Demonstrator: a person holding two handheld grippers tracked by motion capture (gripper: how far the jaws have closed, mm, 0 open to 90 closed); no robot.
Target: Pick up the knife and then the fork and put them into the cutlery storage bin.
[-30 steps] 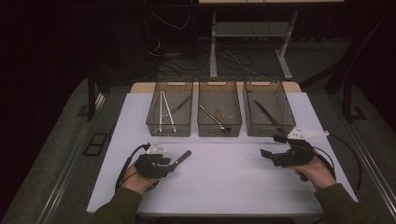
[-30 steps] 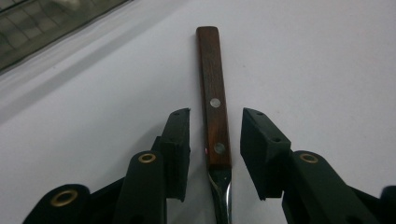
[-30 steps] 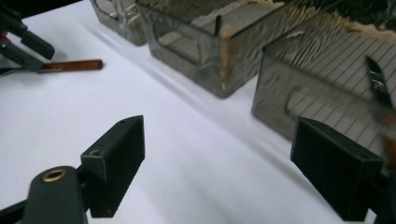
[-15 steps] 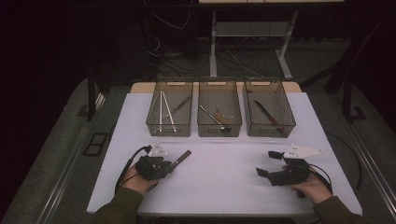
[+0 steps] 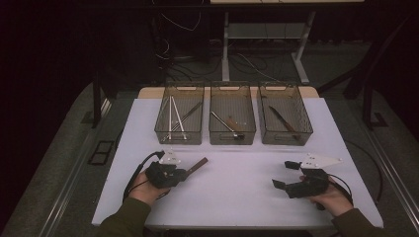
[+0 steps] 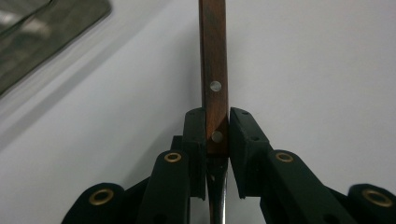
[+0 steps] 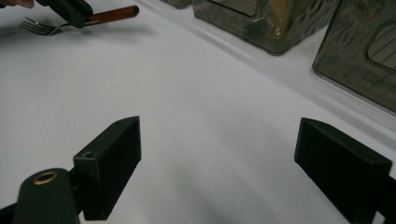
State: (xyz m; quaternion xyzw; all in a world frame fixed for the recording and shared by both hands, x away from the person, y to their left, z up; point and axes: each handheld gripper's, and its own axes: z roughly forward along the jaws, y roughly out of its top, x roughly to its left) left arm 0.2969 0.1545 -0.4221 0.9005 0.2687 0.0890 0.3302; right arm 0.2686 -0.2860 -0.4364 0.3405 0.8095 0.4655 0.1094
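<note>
The left gripper [image 5: 184, 174] lies low over the white table [image 5: 237, 182], at about 7 o'clock of the high view. Its jaws have just been closing and they are now clamped on the fork [image 6: 215, 88], with the wooden handle pressed between both pads. In the left gripper view the handle runs straight toward 12 o'clock from the jaws, and two small metal rivets are seen on it. In the right gripper view the fork [image 7: 70, 21] is at 11 o'clock; its metal tines point to the left there and its brown handle to the right, with the left gripper [image 7: 70, 11] around the neck. The tines seem to be just above the table, but I cannot tell if they touch it.

The right gripper [image 5: 289, 174] is at about 5 o'clock of the high view, well apart from the fork. Its fingers [image 7: 112, 163] stand wide apart, with bare table between them.

Three clear bins [image 5: 232, 133] stand in one row toward 12 o'clock of both grippers. Each one holds some long utensils, which are too dim to name.
</note>
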